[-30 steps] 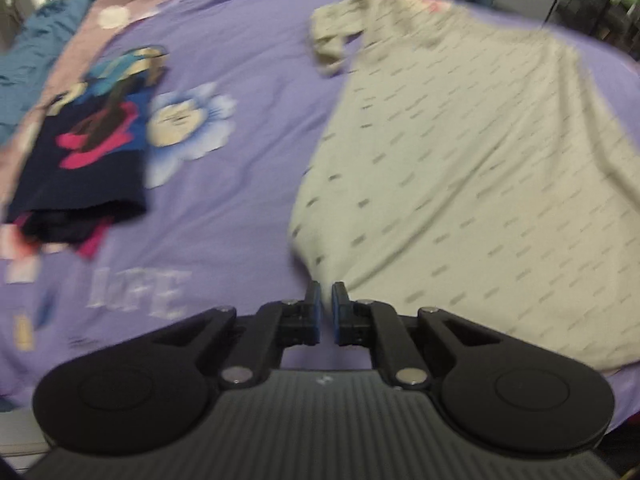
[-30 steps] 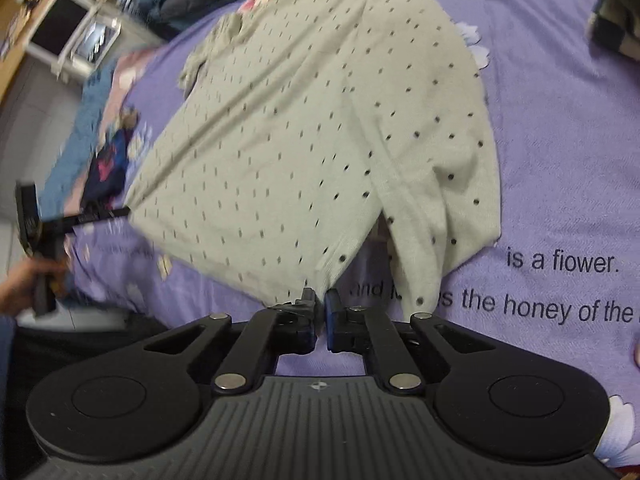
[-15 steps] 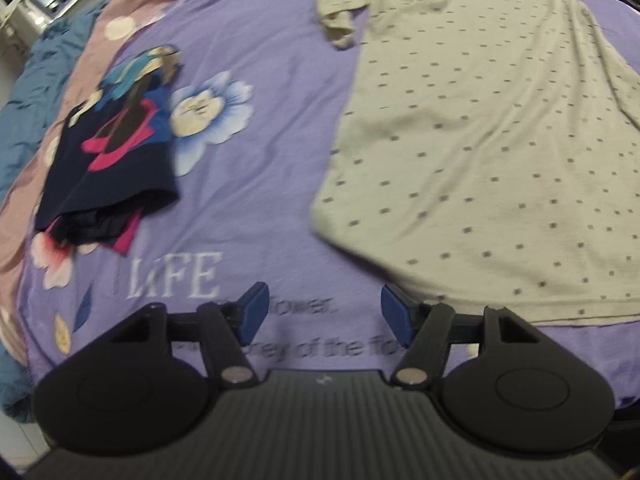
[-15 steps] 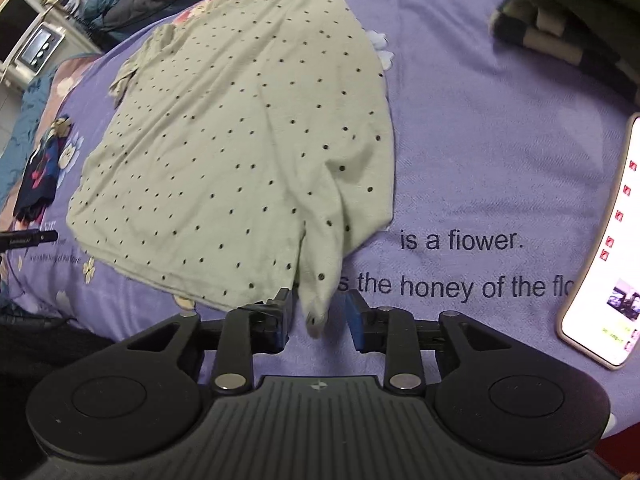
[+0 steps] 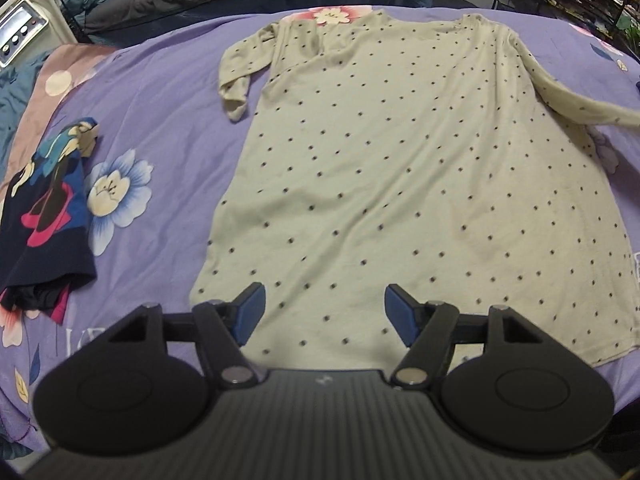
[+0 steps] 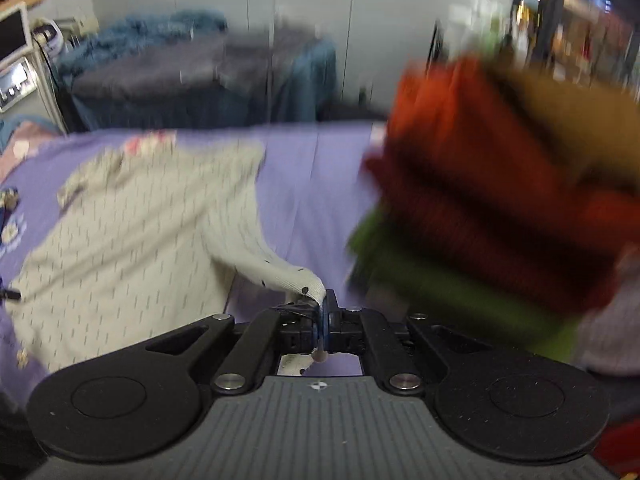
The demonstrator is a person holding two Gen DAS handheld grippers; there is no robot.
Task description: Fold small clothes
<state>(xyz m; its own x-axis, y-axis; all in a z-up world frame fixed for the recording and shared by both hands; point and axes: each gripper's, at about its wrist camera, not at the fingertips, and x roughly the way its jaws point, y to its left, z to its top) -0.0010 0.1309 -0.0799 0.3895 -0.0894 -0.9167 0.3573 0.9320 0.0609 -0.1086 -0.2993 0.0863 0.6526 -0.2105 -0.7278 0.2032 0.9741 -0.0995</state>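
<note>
We see one dotted shirt (image 5: 420, 184) spread flat on the purple sheet (image 5: 168, 104). Our left gripper (image 5: 324, 310) gapes over its hem; our right gripper (image 6: 322, 320) pinches one sleeve (image 6: 280, 272). One dark garment (image 5: 48, 216) lies at nine o'clock.

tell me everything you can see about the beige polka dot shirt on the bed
The dotted shirt is pale beige knit with small dark dots and long sleeves. It lies spread flat on the purple bedsheet, neckline at the far end. One sleeve is folded back on itself; the other's cuff is pinched in the closed right hand-held gripper. The open left hand-held gripper hovers over the hem.
</note>
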